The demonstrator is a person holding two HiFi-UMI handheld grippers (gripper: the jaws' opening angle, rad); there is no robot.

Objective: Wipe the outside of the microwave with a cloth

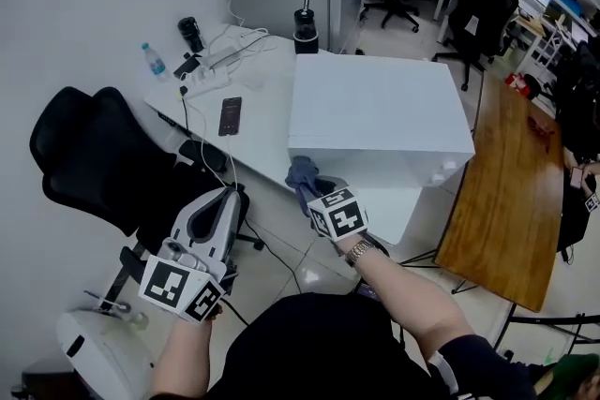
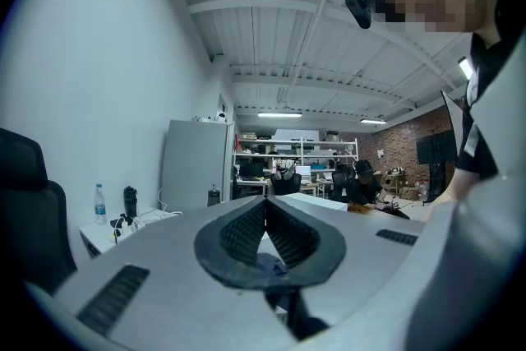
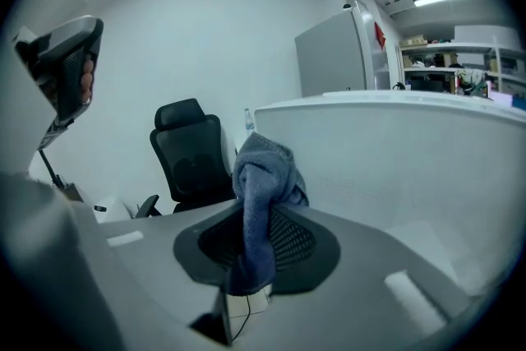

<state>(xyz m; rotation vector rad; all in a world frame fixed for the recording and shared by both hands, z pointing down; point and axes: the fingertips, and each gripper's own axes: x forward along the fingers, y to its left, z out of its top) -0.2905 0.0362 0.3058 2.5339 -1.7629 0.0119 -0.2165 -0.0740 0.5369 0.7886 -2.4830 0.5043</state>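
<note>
The microwave (image 1: pixel 375 108) is a big white box on a white table (image 1: pixel 253 98). My right gripper (image 1: pixel 307 185) is shut on a blue-grey cloth (image 1: pixel 300 171) just off the microwave's near left corner. In the right gripper view the cloth (image 3: pixel 261 177) bunches up out of the jaws, with the microwave's white side (image 3: pixel 394 160) close on the right. My left gripper (image 1: pixel 225 197) hangs lower and to the left, apart from the microwave. In its own view its jaws (image 2: pixel 265 214) stand shut with nothing between them.
A black office chair (image 1: pixel 94 155) stands left of the table, close to my left gripper. On the table lie a phone (image 1: pixel 230 115), a water bottle (image 1: pixel 153 61), cables and a black flask (image 1: pixel 306 28). A wooden table (image 1: pixel 506 192) runs along the right.
</note>
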